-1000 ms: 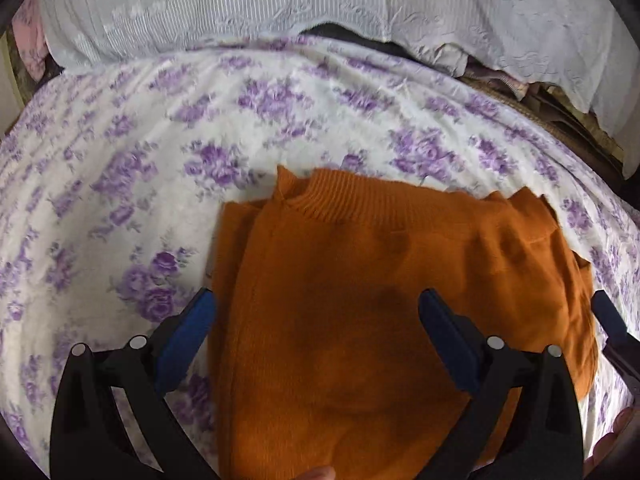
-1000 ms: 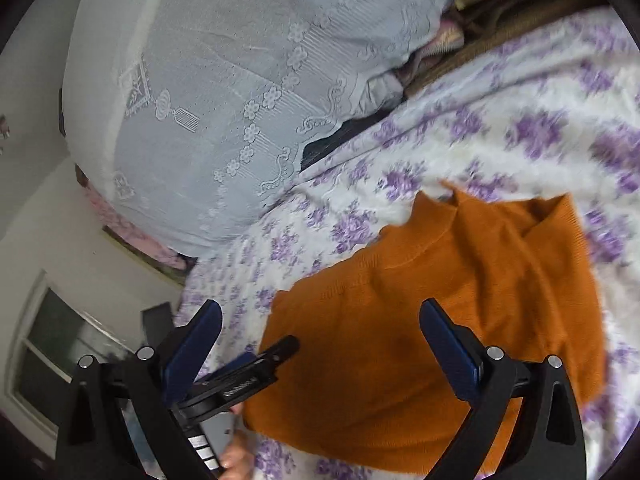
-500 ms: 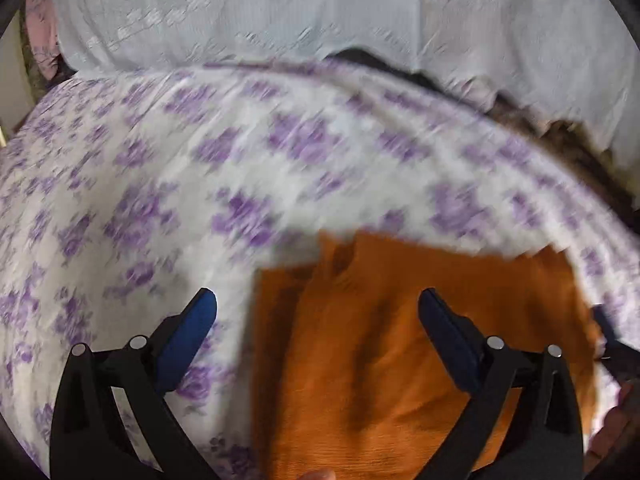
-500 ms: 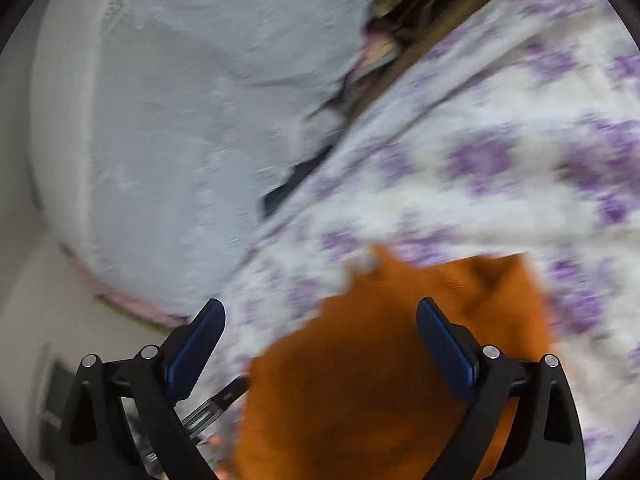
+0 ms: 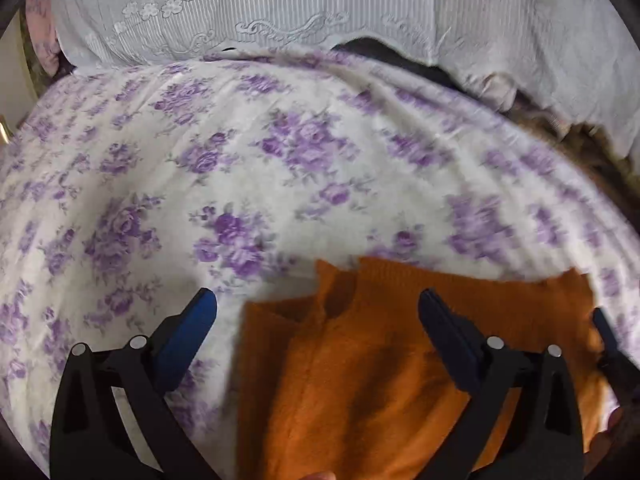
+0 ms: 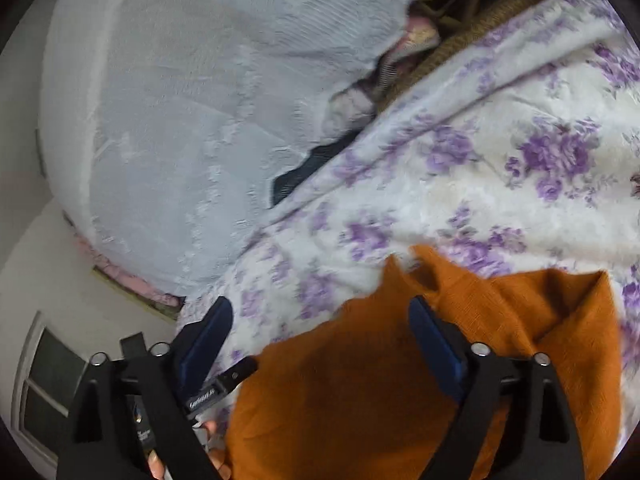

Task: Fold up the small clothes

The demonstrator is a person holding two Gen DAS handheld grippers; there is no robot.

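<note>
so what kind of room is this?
Probably a bedroom: an orange knit garment lies on a purple-floral bedspread, with white lace-covered bedding behind and a window in a wall.

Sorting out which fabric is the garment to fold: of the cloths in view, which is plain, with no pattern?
The orange knit sweater, lying on the floral bedsheet. It is solid orange; the sheet carries purple flowers, and the white lace cover behind has embroidered flowers.

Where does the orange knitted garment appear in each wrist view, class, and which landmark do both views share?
Left wrist view: orange knitted garment lies bottom centre to lower right, on the floral sheet.
Right wrist view: orange knitted garment fills the bottom centre and lower right.
Shared landmark: the white lace cover beyond the purple floral sheet.
</note>
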